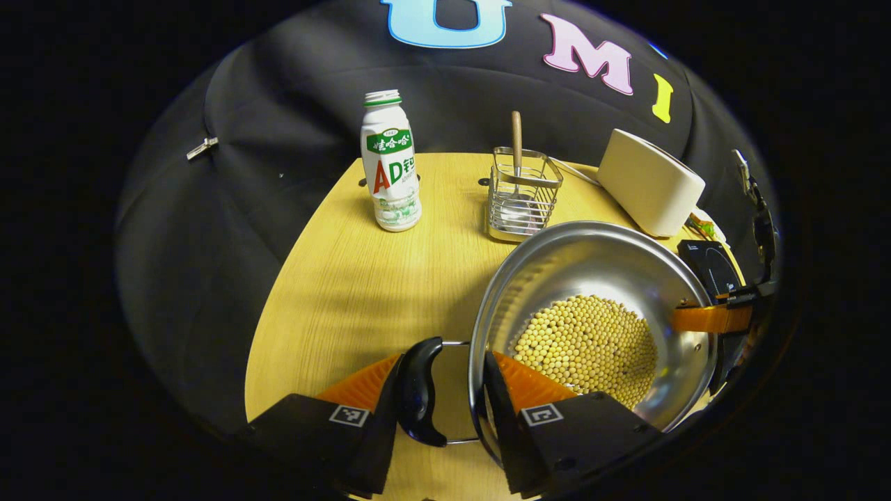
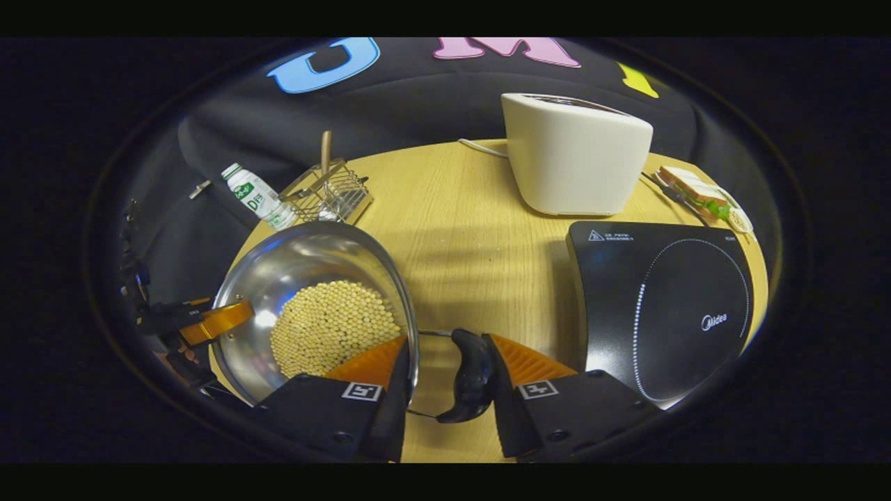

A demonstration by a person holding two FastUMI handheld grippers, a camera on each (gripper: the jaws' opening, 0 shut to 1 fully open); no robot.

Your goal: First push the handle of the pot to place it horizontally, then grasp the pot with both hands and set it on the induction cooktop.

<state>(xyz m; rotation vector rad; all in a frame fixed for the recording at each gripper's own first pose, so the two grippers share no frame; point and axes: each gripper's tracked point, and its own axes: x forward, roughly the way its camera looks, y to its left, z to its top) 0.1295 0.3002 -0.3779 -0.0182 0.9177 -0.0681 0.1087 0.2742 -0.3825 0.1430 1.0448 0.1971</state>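
Observation:
A steel pot (image 1: 592, 264) holding soybeans (image 1: 592, 344) hangs between my two grippers. My left gripper (image 1: 445, 362) straddles one black side handle (image 1: 420, 390): one finger presses the handle's outside, the other lies inside the pot wall. My right gripper (image 2: 447, 341) holds the opposite black handle (image 2: 473, 379) of the pot (image 2: 292, 271) the same way. Each gripper's orange finger appears at the far rim in the other's view. The black induction cooktop (image 2: 668, 306) lies to the right of the pot. Whether the pot touches the table I cannot tell.
On the wooden table (image 1: 348, 278) stand a white drink bottle (image 1: 390, 163), a wire basket (image 1: 522, 195) with a wooden-handled utensil, and a cream toaster (image 2: 574, 156) behind the cooktop. A sandwich on a plate (image 2: 699, 191) sits at the far right edge.

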